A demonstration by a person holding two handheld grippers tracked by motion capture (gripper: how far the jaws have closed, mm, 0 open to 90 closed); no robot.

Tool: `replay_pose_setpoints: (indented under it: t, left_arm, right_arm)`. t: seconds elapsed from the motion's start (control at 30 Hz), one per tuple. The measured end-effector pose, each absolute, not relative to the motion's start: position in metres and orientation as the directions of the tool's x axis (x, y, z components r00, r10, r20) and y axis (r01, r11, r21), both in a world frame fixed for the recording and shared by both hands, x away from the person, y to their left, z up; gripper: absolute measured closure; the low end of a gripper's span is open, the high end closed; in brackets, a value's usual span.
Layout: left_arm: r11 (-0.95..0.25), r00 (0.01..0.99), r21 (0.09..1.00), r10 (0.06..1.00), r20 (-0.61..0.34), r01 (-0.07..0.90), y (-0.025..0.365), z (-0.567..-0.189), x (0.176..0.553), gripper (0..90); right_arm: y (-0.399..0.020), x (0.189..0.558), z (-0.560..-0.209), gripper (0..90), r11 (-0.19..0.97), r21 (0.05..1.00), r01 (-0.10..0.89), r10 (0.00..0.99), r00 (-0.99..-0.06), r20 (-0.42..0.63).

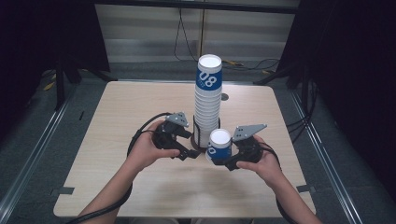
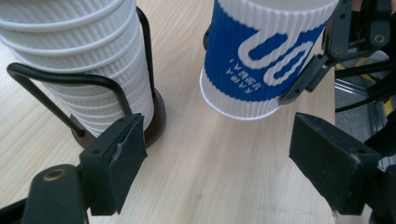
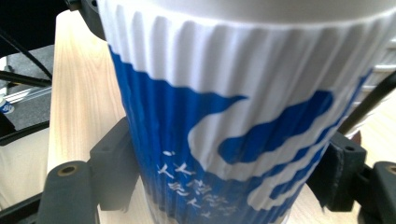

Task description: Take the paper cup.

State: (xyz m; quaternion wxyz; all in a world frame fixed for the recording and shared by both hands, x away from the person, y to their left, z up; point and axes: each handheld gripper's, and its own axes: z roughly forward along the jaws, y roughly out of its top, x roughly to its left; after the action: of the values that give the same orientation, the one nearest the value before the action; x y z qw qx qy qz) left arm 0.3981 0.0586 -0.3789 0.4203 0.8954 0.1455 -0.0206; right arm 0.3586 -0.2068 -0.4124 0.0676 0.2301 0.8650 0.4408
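High view: tall stack of cups (image 1: 208, 105) in a black wire holder (image 1: 198, 135) mid-desk (image 1: 121, 112); right gripper (image 1: 223, 159) just beside the holder's base, fingers (image 3: 114, 170) pinching a single blue-and-white cup (image 1: 219, 145) by its sides, cup tilted, bottom lifted off the desk. Left gripper (image 1: 189, 144) on the holder's other side, fingers (image 2: 116, 156) spread wide, gripping nothing, one finger near the holder's base.
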Motion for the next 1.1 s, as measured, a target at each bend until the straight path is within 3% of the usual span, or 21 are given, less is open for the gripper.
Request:
replay_pose_setpoints:
  t: [1.1]
  left_arm:
    - [-0.665,0.976,0.715,0.166,-0.140,0.216,0.039,-0.374,0.398,17.6]
  right_arm:
    - [-0.187,0.358,-0.427,22.1,0.528,0.781,0.332,0.413,-0.904,0.105]
